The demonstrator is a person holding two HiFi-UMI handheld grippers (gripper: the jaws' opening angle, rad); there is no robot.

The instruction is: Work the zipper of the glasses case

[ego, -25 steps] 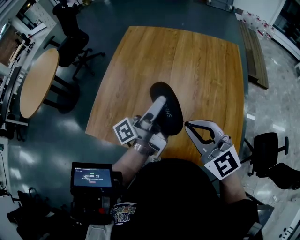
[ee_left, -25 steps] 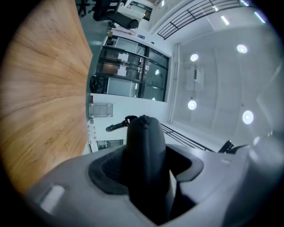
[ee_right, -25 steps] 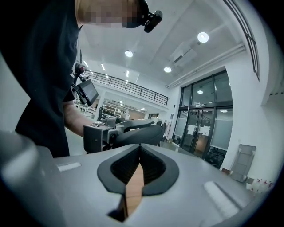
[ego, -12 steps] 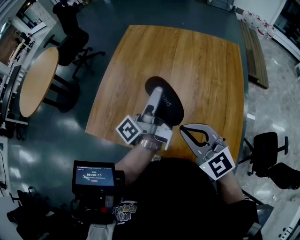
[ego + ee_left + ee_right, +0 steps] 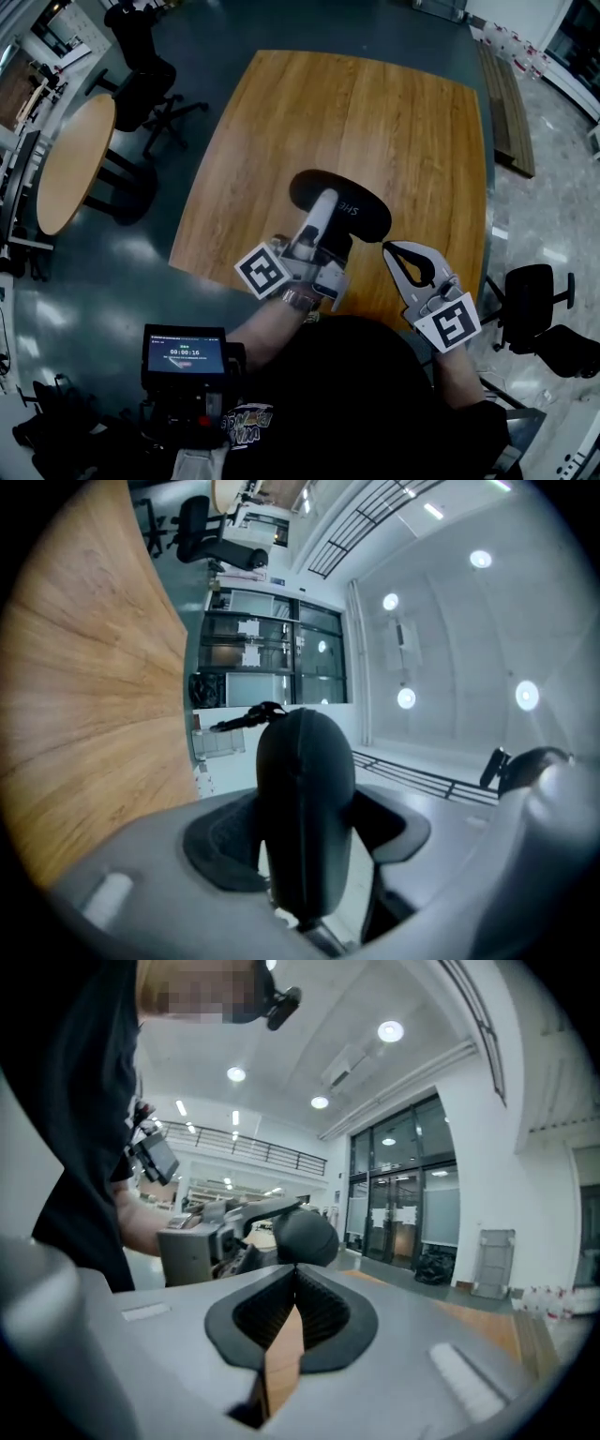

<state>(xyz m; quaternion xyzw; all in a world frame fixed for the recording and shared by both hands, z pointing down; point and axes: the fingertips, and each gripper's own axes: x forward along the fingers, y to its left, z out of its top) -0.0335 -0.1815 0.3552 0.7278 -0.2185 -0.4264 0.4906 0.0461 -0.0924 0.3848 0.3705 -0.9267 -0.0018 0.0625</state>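
Wooden counter (image 5: 375,112). Black case (image 5: 367,212) over the counter's near half, right of centre, clamped edge-on between the jaws of the left gripper (image 5: 322,204). Right gripper (image 5: 397,251) near the case's right end, apart from it, jaws fully closed and empty.

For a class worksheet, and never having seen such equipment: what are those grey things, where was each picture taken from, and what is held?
No robot here: a person holds a two-jawed tool in each hand. The wide picture comes from a camera on the person's head, looking down; the other two from cameras riding on each tool. The left tool grips a black glasses case over the wooden table. The right tool is shut and empty, beside the case.
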